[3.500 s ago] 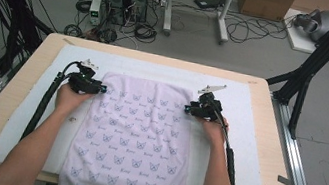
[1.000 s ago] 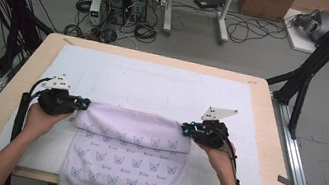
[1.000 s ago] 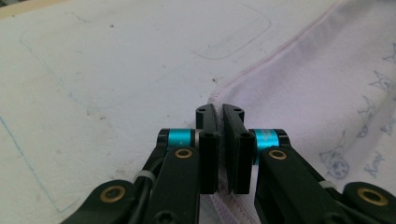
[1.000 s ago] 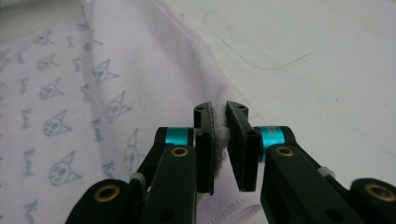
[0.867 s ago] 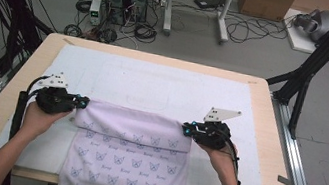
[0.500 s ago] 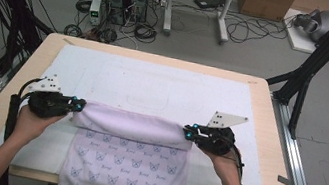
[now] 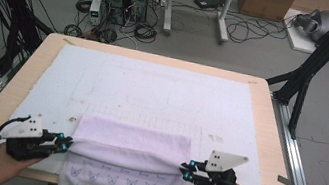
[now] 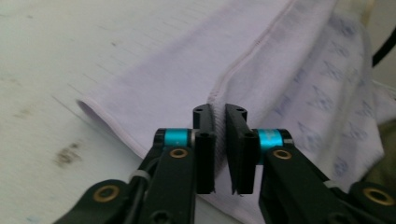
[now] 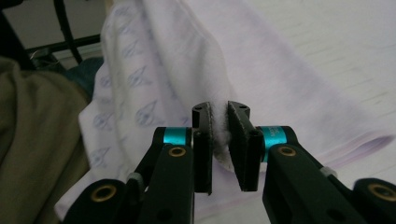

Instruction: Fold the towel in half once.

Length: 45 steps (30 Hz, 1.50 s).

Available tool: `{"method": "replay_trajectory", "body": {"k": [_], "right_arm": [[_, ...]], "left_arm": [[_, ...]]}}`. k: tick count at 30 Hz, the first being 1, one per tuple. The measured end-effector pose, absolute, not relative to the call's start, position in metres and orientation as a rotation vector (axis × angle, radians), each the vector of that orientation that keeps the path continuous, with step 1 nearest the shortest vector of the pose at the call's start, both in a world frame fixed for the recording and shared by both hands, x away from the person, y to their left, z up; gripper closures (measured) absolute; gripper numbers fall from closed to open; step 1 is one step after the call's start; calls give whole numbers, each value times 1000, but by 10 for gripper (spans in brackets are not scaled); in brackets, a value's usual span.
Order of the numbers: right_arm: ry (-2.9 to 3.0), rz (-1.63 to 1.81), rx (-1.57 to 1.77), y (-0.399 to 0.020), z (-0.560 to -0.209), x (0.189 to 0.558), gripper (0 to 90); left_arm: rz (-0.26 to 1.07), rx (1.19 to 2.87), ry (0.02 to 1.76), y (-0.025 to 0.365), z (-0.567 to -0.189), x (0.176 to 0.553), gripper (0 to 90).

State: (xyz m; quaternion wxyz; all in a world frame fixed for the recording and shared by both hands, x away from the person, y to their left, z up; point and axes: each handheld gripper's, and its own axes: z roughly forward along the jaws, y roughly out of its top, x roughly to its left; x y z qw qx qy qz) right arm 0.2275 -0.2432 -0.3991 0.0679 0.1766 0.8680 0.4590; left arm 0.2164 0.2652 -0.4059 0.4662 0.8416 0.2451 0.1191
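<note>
High view: lilac butterfly-print cloth [image 7: 128, 160] half folded on the table [image 7: 9, 97].
Left gripper [image 7: 64, 142] and right gripper [image 7: 184, 169] each pinch a folded corner; release and smoothing remain.

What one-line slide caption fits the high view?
Left gripper and right gripper pinch the far edge of a lilac printed cloth, folded toward the near table edge.

Each black claw [image 8: 219, 149] has teal collars, brass screws and a grey plate.
</note>
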Motion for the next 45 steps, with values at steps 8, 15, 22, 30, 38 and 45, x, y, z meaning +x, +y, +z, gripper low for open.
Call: {"method": "replay_trajectory", "body": {"k": [8, 15, 22, 30, 38, 45], "right_arm": [[2571, 1445, 605, -253, -398, 238, 676], [2555, 1386, 702, -250, -404, 285, 584], [2560, 1288, 768, -246, -418, 315, 484], [2575, 1246, 839, -246, -428, 325, 426], [2562, 1231, 845, -241, -431, 326, 421], [2544, 1238, 842, -242, -434, 321, 424]], "left_arm": [[290, 2082, 627, 259, -409, 235, 601], [327, 2051, 718, 255, -409, 279, 560], [342, 2093, 791, 248, -423, 312, 516], [357, 2119, 817, 242, -428, 323, 471], [344, 2124, 839, 250, -433, 324, 487], [329, 2123, 850, 253, -436, 327, 483]]}}
